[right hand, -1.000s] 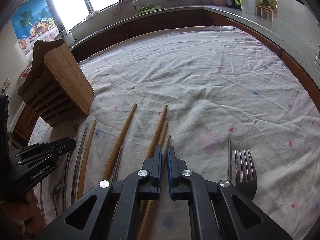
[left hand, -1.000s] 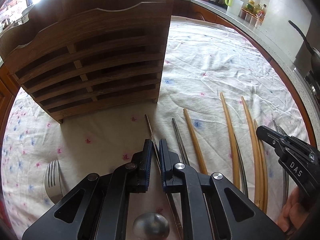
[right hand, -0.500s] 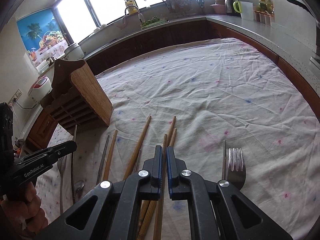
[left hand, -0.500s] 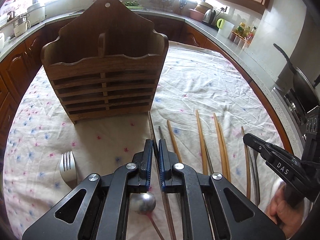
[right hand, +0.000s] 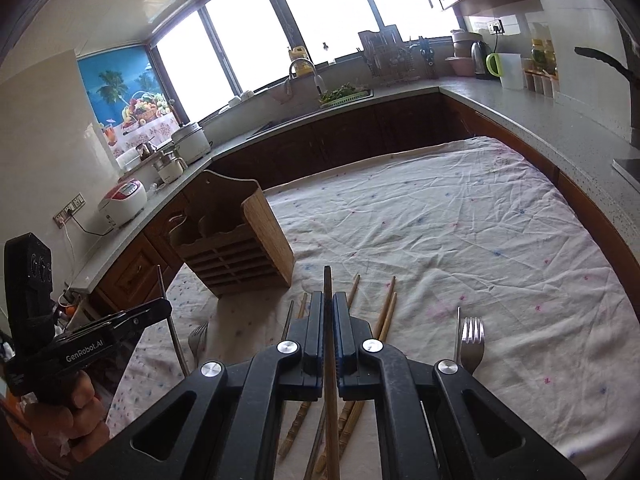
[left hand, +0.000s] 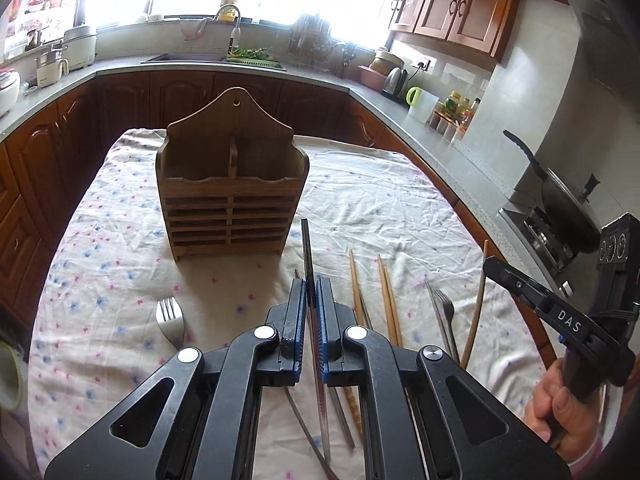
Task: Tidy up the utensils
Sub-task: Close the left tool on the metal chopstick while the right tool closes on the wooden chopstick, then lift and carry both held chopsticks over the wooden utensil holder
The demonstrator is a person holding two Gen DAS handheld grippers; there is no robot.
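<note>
A metal chopstick [left hand: 306,248] is clamped in the left gripper [left hand: 311,292] and a wooden chopstick [right hand: 328,292] in the right gripper [right hand: 328,306], both pointed lengthwise toward 12 o'clock, the wooden utensil holder [left hand: 230,208] standing at 11 o'clock, nearer the left.

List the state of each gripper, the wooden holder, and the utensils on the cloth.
Left gripper: shut on a metal chopstick, lifted off the cloth.
Right gripper: shut on a wooden chopstick, lifted.
Wooden holder: upright, both compartments look empty.
Left fork: lying flat, tines toward the holder.
Right fork: lying flat on the cloth.
Remaining chopsticks: lying loose on the cloth.
</note>
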